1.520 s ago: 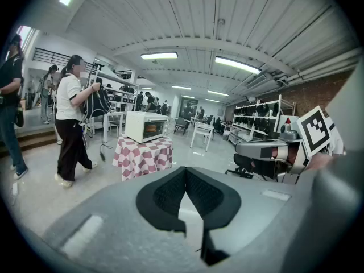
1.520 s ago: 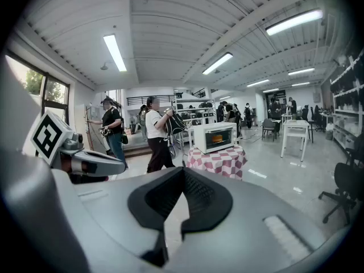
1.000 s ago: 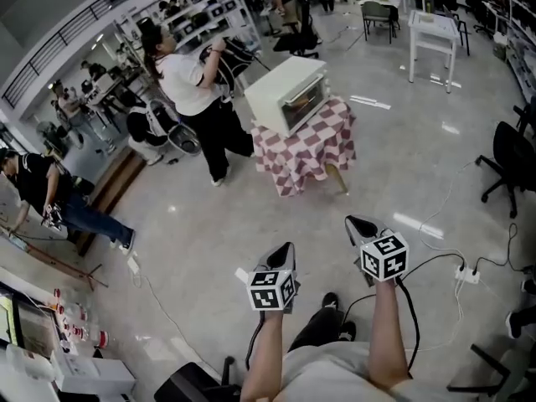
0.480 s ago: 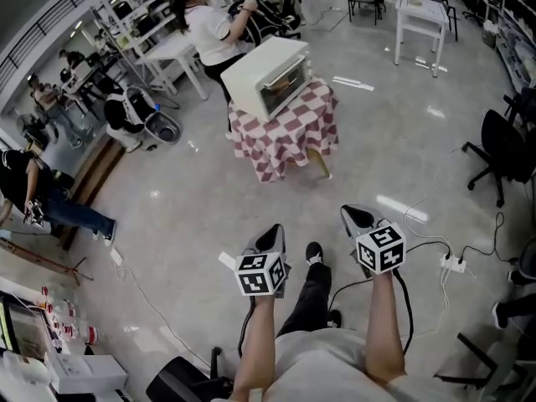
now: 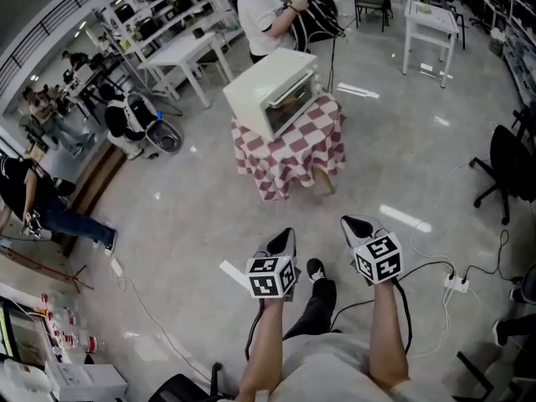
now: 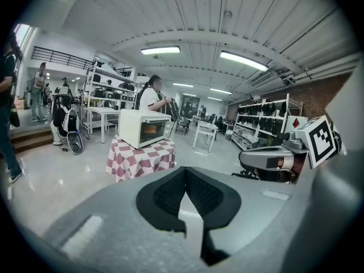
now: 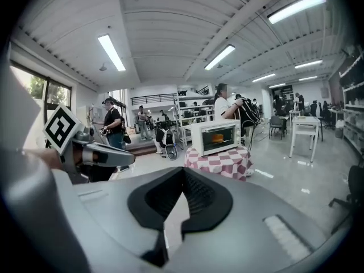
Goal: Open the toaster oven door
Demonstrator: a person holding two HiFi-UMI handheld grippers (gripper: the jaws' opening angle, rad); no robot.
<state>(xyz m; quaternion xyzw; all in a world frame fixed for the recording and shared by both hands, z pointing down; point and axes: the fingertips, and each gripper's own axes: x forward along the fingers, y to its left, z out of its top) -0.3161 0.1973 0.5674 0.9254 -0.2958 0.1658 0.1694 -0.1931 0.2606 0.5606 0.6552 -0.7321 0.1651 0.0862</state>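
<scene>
The left claw [image 6: 185, 169] is closed right up, its two dark pads meeting at the tips with nothing between them. The right claw [image 7: 183, 169] is the same: jaws together, holding nothing and touching nothing. Both hang in open air above the floor [image 5: 201, 216], side by side and a little apart, each pointing forward and slightly downward. The left forearm [image 5: 264, 350] and the right forearm [image 5: 387, 333] reach straight out from the person's body, roughly parallel, the marker cubes facing up.

The toaster oven [image 5: 272, 97] sits well ahead of both claws, across a stretch of bare floor, on a small desk [image 5: 293, 153] draped in a red-and-white checked cloth. It lies a little left of the line between the two claws. Its glass door [image 7: 219, 136] faces toward the claws and is shut, with an orange glow behind it. A person [image 5: 261, 11] in a white top stands just beyond the oven, on its far side from the claws.
</scene>
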